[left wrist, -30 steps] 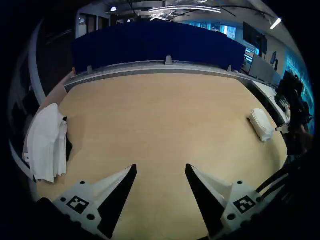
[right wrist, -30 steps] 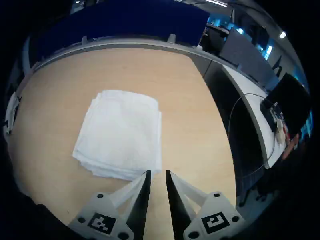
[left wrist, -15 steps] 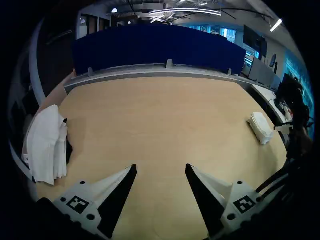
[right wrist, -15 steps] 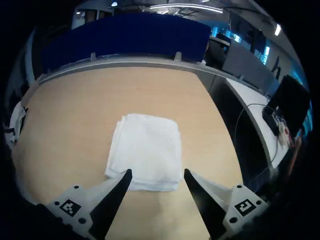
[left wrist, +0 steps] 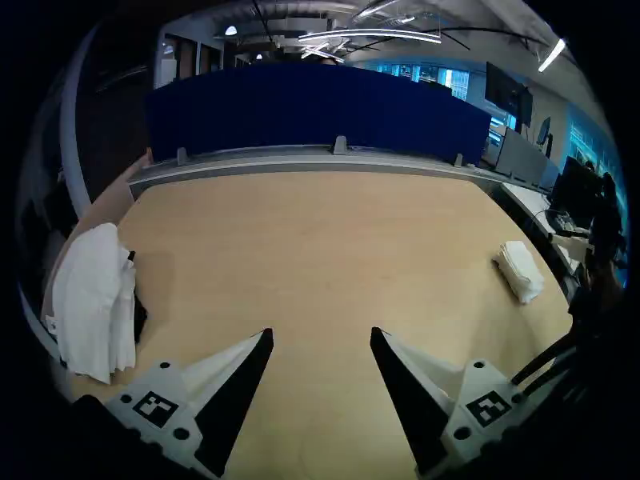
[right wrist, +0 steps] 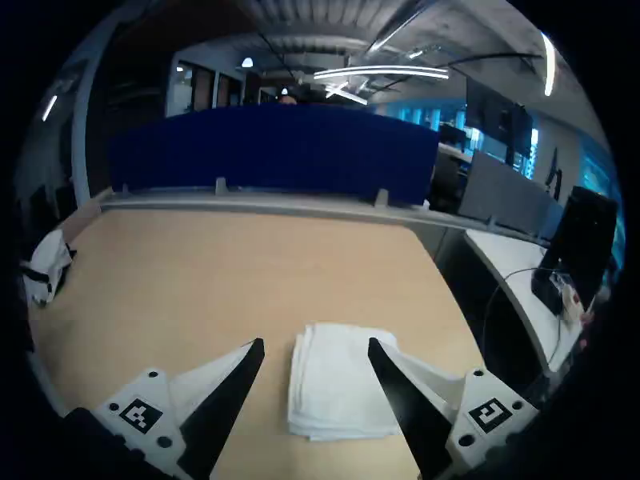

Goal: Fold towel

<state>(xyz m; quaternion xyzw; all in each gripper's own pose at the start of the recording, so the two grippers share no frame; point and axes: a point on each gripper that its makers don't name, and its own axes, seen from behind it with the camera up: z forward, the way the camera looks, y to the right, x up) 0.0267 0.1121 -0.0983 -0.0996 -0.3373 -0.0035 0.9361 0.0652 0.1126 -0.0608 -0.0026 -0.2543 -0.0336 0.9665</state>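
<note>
Beneath the right gripper (right wrist: pixel 314 340), fingers (right wrist: pixel 224 392) apart like the left gripper's (left wrist: pixel 321 330), lies a folded towel (right wrist: pixel 340 384).

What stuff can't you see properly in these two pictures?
- Right gripper view: the right edge of the folded towel is hidden behind a finger of the right gripper.
- Left gripper view: the white pile is too bunched to count its cloths.
- Left gripper view: the dark thing under that pile is mostly covered.

A pale wooden surface (left wrist: pixel 320 240) ends at a dark blue partition (left wrist: pixel 320 104), with strip lights (left wrist: pixel 368 34) overhead and a monitor (right wrist: pixel 590 232) on a neighbouring desk (right wrist: pixel 512 258).
</note>
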